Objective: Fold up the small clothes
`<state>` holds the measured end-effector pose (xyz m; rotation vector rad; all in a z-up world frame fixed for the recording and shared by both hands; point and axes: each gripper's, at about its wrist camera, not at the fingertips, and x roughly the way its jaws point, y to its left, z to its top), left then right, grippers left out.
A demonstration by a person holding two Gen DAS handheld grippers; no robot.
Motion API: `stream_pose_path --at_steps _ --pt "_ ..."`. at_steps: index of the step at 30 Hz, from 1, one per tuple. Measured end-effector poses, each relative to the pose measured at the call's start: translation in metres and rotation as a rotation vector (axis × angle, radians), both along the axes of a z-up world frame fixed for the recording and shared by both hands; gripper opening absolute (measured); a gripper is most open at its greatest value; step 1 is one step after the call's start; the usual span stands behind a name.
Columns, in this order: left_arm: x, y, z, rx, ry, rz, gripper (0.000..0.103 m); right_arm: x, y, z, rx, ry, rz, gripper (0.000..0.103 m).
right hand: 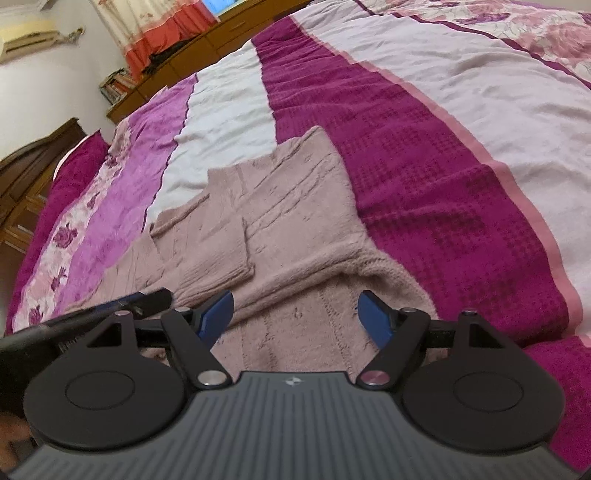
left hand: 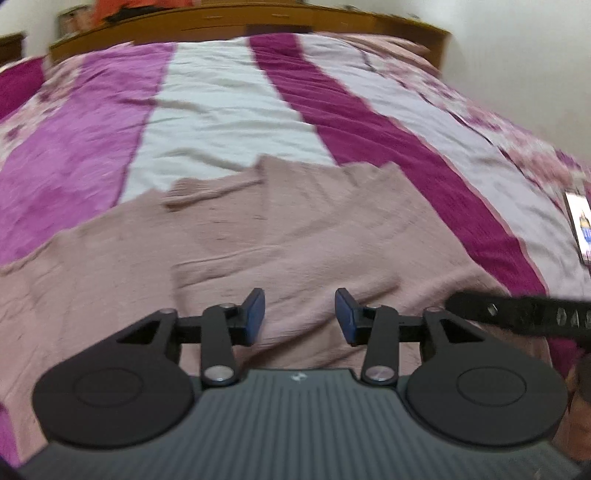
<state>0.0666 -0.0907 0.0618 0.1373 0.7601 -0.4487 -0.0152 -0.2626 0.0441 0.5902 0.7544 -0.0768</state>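
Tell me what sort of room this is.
Most likely a home bedroom. A wide bed with a striped magenta bedspread fills both views, a wooden headboard runs along its far end, and a pink knitted sweater lies spread on the covers.

No legible text — neither view, any surface.

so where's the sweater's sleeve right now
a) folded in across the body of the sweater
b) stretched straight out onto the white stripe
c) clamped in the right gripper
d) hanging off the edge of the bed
a: in the right wrist view the sleeve lies folded over the pink sweater, its cuff end on the body, and the right gripper is open with nothing between its pads.
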Motion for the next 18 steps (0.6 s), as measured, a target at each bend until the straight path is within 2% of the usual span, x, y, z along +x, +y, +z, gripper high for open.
stream_pose_path --at_steps 6,9,10,11,14,18 --pt "0.002 -0.040 -0.020 0.173 -0.049 -0.083 0.044 0.000 -0.007 -0.013 0.029 0.026 -0.025 0.080" --pt "0.002 -0.050 -0.026 0.217 -0.096 -0.089 0.043 0.001 -0.007 -0.015 0.029 0.025 -0.022 0.080" --pt "0.002 -0.051 -0.027 0.220 -0.109 -0.093 0.026 0.002 -0.007 -0.016 0.030 0.025 -0.023 0.080" --pt "0.001 -0.051 -0.027 0.213 -0.122 -0.101 0.010 0.002 -0.008 -0.016 0.032 0.025 -0.024 0.080" --pt "0.002 -0.042 -0.019 0.151 -0.117 -0.063 0.009 0.002 -0.008 -0.016 0.036 0.024 -0.023 0.080" --pt "0.007 -0.018 -0.002 0.046 -0.118 0.049 0.009 0.002 -0.008 -0.017 0.034 0.025 -0.023 0.080"
